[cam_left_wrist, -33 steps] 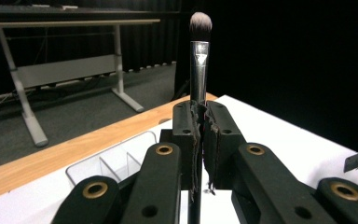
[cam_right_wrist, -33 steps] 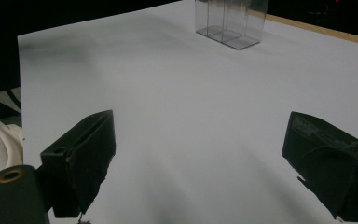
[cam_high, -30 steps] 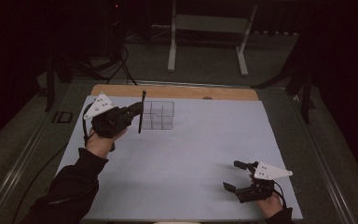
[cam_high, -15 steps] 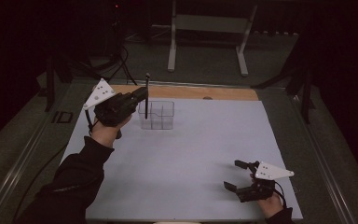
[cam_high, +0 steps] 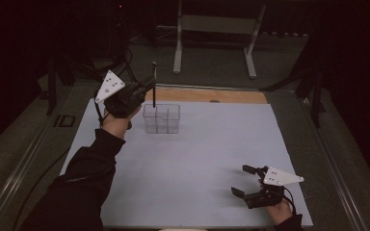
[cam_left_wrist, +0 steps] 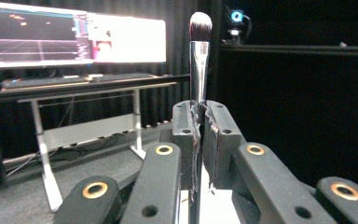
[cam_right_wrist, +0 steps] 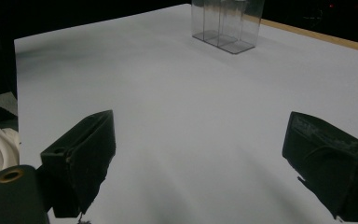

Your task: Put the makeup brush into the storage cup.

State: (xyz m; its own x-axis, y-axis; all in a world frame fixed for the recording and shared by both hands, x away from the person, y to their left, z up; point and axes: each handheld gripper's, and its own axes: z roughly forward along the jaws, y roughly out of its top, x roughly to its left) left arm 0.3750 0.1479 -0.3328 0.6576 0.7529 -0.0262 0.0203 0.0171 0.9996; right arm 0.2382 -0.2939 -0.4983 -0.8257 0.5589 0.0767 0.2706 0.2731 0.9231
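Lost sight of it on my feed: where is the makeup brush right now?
The makeup brush stands upright, bristles up, clamped in the left tool, held above the far-left part of the table beside the clear organizer.

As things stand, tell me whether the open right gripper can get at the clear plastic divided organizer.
Probably yes: the right gripper is open, and bare white mat lies between it and the clear plastic divided organizer.

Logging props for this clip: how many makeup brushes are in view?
1. The makeup brush stands upright, bristles up, clamped in the left gripper over the clear organizer. None seen inside it.
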